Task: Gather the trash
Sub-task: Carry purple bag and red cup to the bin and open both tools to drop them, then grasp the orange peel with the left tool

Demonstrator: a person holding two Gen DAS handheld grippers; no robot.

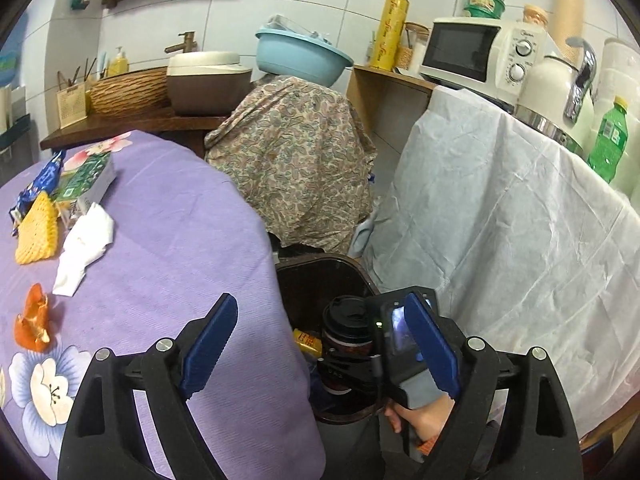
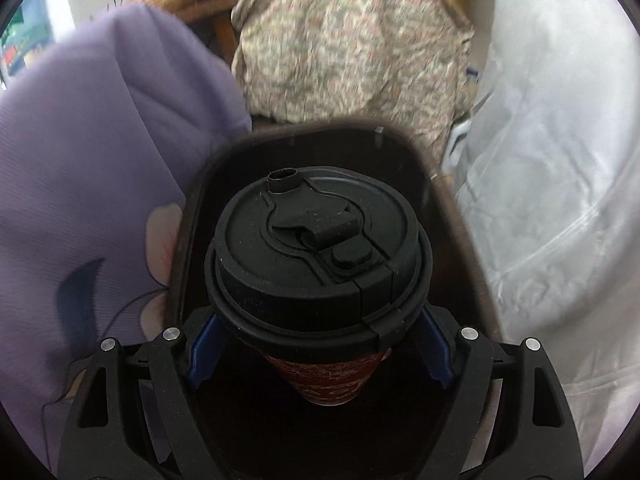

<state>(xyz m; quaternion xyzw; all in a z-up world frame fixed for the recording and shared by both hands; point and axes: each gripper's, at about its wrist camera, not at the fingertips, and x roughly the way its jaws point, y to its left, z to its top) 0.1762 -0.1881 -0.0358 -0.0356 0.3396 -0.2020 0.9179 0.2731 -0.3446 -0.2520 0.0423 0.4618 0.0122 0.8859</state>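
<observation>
My right gripper [image 2: 320, 340] is shut on a red paper coffee cup with a black lid [image 2: 316, 252] and holds it upright over the open dark trash bin [image 2: 200, 208]. In the left wrist view the cup [image 1: 346, 332] and the right gripper [image 1: 400, 344] sit above the bin [image 1: 320, 276], which holds a yellow wrapper [image 1: 307, 342]. My left gripper [image 1: 324, 344] is open and empty above the table edge and bin. On the purple tablecloth [image 1: 180, 240] lie a white crumpled tissue [image 1: 86, 248], an orange wrapper [image 1: 34, 320], a yellow foam net [image 1: 38, 228], a green box [image 1: 86, 178] and a blue wrapper [image 1: 40, 184].
A chair under floral cloth [image 1: 296, 160] stands behind the bin. A table under white cloth [image 1: 500, 220] is to the right, with a microwave [image 1: 476, 52], a kettle [image 1: 556, 84] and a green bottle [image 1: 610, 140]. A counter with a basket [image 1: 128, 92] is at the back left.
</observation>
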